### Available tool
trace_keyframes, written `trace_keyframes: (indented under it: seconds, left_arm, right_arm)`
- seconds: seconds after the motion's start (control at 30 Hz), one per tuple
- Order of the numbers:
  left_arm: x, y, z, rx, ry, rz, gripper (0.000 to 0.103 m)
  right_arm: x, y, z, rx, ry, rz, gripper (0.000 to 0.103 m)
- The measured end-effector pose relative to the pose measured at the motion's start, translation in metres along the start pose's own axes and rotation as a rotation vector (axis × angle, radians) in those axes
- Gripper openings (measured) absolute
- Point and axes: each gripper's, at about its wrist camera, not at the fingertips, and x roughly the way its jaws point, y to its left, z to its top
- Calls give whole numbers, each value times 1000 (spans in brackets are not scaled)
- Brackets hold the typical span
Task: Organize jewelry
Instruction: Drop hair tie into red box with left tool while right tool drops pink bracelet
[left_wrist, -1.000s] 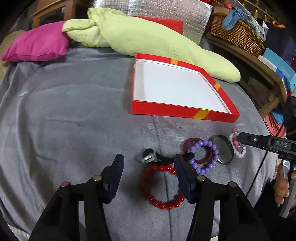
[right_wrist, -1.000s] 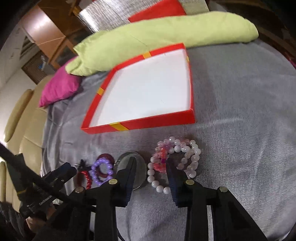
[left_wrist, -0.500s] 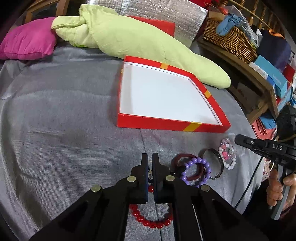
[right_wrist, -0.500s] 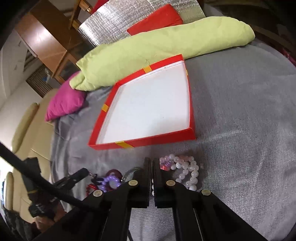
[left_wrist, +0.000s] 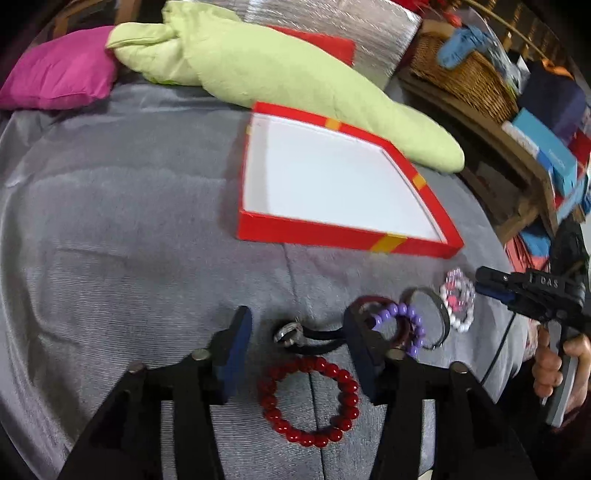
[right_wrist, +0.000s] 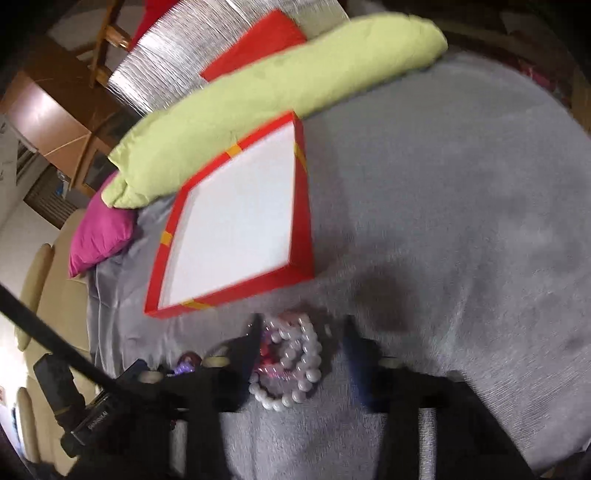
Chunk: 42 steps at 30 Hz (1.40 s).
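A shallow red box (left_wrist: 347, 236) with a white inside lies on the grey cloth; it also shows in the right wrist view (right_wrist: 236, 236). My left gripper (left_wrist: 295, 347) is open above a black cord with a silver ring (left_wrist: 290, 332). A red bead bracelet (left_wrist: 310, 400) lies between its arms. A purple bead bracelet (left_wrist: 402, 325) on a maroon bangle, a dark bangle (left_wrist: 439, 321) and a white and pink bead bracelet (left_wrist: 458, 302) lie to the right. My right gripper (right_wrist: 301, 339) is open over the white and pink bracelet (right_wrist: 291, 365).
A long green cushion (left_wrist: 295, 77) and a magenta pillow (left_wrist: 59, 70) lie behind the box. A wicker basket (left_wrist: 465, 77) and boxes stand on a wooden shelf at right. A beige sofa (right_wrist: 33, 280) is at the left in the right wrist view.
Both grippers were open a second ago, shut half a second ago, and are open again now. The right gripper has swung, so the box looks turned.
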Motion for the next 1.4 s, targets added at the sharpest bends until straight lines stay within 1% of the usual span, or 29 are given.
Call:
trace_keyframes:
  seconds: [0.03,0.07,0.1,0.13,0.2,0.27,0.37,0.57,0.7,0.8,0.87,0.97,1.07,1.17,1.2,1.23,1.27,1.3,1.33,1.37,1.4]
  left_arm:
    - [5,-1,-1,8,19,-1,26]
    - [9,-2,-1,11,37,5,17]
    - [11,-2,-2,11,44,14,15]
    - [13,-2,-2,11,45,21,12]
    - [10,-3,0,15,27,26,6]
    - [3,-5,2,31,-18,38,5]
    - [-8,-8,6,38,-72,30,4]
    - [-30,-8,18,25,-186,0,3]
    - [-37,-11,33,36,-238,-34,2]
    - [-41,-14,48,55,-272,-37,2]
    - [-38,-14,61,50,-290,-39,2]
    - [-34,-11,76,39,-300,-39,2]
    - [-28,-1,80,-3,-263,-49,2]
    - [-27,6,70,-27,-219,-10,2]
    - [-26,7,65,-30,-204,7,3]
    - [-24,9,60,-37,-186,22,9]
    - [-20,11,57,-48,-163,33,24]
    - [-15,11,55,-58,-141,48,35]
    - [-9,11,54,-67,-123,69,55]
    - [-4,9,54,-68,-107,85,57]
    - [2,6,53,-54,-84,88,57]
  right_arm:
    - [4,0,-1,-3,10,-7,36]
    - [7,1,-1,-13,15,-13,29]
    - [10,4,-1,-25,22,-21,22]
    - [13,5,-2,-34,26,-28,10]
    - [12,8,-3,-50,5,-34,9]
    - [1,13,-2,-72,-53,-14,9]
    - [-15,22,-1,-102,-126,35,9]
    - [-33,37,2,-128,-204,155,9]
    - [-44,47,15,-131,-249,239,9]
    - [-40,56,27,-134,-247,250,9]
    - [-28,61,38,-128,-217,247,9]
    - [-4,68,50,-127,-168,219,9]
    - [15,72,57,-137,-131,199,9]
    - [24,75,63,-154,-117,189,9]
    - [28,76,65,-156,-111,185,9]
    - [30,74,66,-156,-107,183,9]
    - [32,75,67,-155,-103,183,9]
    - [34,76,67,-154,-98,186,9]
    - [35,77,67,-153,-95,189,9]
    - [36,78,66,-155,-94,192,9]
    - [35,78,66,-156,-93,195,9]
